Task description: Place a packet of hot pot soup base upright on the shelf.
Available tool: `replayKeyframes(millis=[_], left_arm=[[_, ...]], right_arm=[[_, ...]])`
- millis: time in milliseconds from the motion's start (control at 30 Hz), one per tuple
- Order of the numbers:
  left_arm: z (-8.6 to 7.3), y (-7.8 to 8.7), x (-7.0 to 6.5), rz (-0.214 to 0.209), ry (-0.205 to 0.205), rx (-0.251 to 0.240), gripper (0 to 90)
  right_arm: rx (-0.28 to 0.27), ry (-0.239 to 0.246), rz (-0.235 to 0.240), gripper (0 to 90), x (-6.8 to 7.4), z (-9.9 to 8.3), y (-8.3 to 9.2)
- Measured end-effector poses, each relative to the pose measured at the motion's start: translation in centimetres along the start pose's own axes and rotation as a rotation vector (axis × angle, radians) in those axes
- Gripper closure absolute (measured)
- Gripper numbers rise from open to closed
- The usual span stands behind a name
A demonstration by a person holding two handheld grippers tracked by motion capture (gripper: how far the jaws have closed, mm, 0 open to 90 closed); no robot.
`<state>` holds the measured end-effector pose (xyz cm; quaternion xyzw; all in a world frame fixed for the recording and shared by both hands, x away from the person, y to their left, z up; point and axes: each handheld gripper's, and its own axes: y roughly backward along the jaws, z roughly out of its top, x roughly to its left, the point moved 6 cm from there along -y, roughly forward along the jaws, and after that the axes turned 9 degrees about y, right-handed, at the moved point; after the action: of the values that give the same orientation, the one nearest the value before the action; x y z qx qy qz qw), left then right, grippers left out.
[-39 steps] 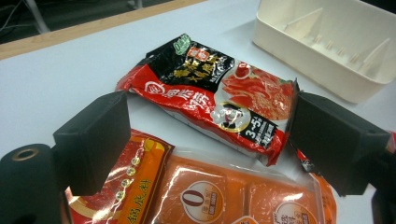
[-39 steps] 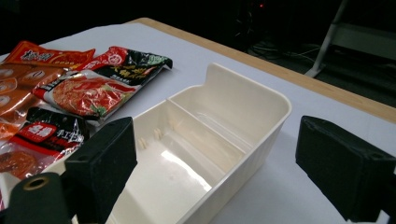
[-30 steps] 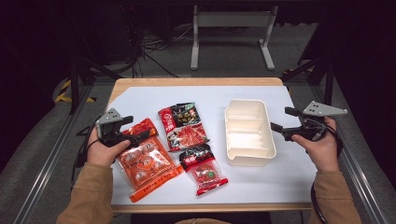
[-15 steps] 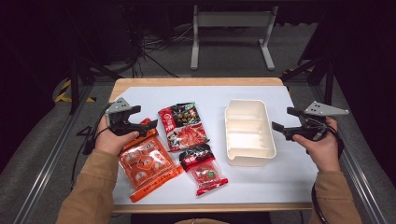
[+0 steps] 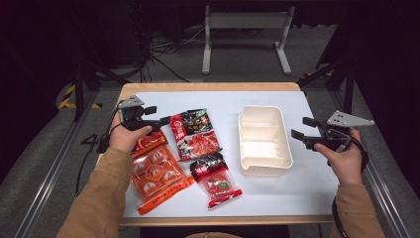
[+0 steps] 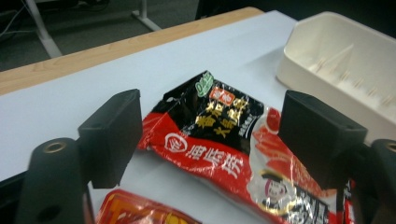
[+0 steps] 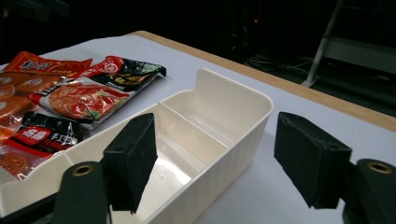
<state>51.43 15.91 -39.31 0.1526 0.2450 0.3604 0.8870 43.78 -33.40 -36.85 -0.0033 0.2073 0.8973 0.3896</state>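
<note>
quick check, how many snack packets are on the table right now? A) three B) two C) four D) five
A: three packets lie left of the white tray: the orange packet, the black-and-red packet in the middle, and the small red packet nearest the front edge; the tray itself is empty.

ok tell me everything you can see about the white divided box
The cream-white rectangular plastic box stands upright and empty on the white table top, right of the snack packets. Thin inner walls split it into compartments; its outer walls look ribbed, with rounded corners and a small raised tab at the far rim. Nothing touches it but the table.
</note>
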Motion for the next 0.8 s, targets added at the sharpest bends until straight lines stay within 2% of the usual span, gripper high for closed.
replayKeyframes(millis=[100, 233, 267, 300, 333, 367, 433, 500, 567, 600, 633, 667, 733, 800], left_arm=[[0.3, -0.6, 0.5, 0.017, -0.012, 0.011, 31.2], [0.4, -1.7, 0.9, 0.034, 0.002, 0.034, 35.3], [0.3, -2.2, 1.2, 0.049, 0.015, 0.034, 34.7], [0.3, -2.2, 1.2, 0.049, 0.015, 0.034, 30.5], [0.4, -2.5, 1.4, 0.055, 0.013, 0.023, 30.5], [0.4, -2.8, 1.6, 0.054, 0.015, 0.014, 28.5], [0.3, -3.4, 2.0, 0.039, 0.047, 0.005, 26.7], [0.3, -3.8, 2.3, 0.041, 0.045, 0.003, 26.6], [0.1, -4.5, 2.9, 0.065, 0.032, 0.044, 27.2], [0.2, -4.7, 2.9, 0.069, 0.038, 0.051, 27.2], [0.4, -5.1, 3.2, 0.076, 0.021, 0.063, 27.2], [0.5, -5.3, 3.2, 0.074, 0.026, 0.065, 26.8], [0.8, -5.7, 3.3, 0.074, 0.040, 0.067, 25.8], [1.0, -6.1, 3.3, 0.076, 0.037, 0.073, 25.7]], right_arm=[[-0.005, 0.030, -0.012, 32.7, 0.0, -0.1, 0.1], [0.009, 0.014, -0.015, 33.5, 0.2, -0.5, 0.5], [0.010, 0.015, -0.013, 34.3, 0.3, -0.5, 0.5], [0.010, 0.015, -0.013, 34.3, 0.3, -0.5, 0.5], [0.014, 0.015, -0.010, 34.5, 0.5, -0.6, 0.6], [0.019, 0.017, -0.015, 34.5, 0.5, -0.7, 0.7], [0.026, 0.018, -0.024, 34.4, 0.6, -0.8, 0.8], [0.026, 0.017, -0.031, 34.4, 0.6, -0.8, 0.9], [0.027, 0.010, -0.034, 34.4, 0.6, -1.0, 1.0], [0.023, 0.000, -0.032, 34.4, 0.6, -1.0, 1.0], [0.020, -0.010, -0.030, 34.4, 0.6, -1.0, 1.1], [0.014, -0.024, -0.029, 34.4, 0.7, -1.0, 1.1], [0.014, -0.017, -0.036, 34.5, 0.6, -1.0, 1.2], [0.015, -0.017, -0.039, 34.5, 0.6, -1.0, 1.3]])
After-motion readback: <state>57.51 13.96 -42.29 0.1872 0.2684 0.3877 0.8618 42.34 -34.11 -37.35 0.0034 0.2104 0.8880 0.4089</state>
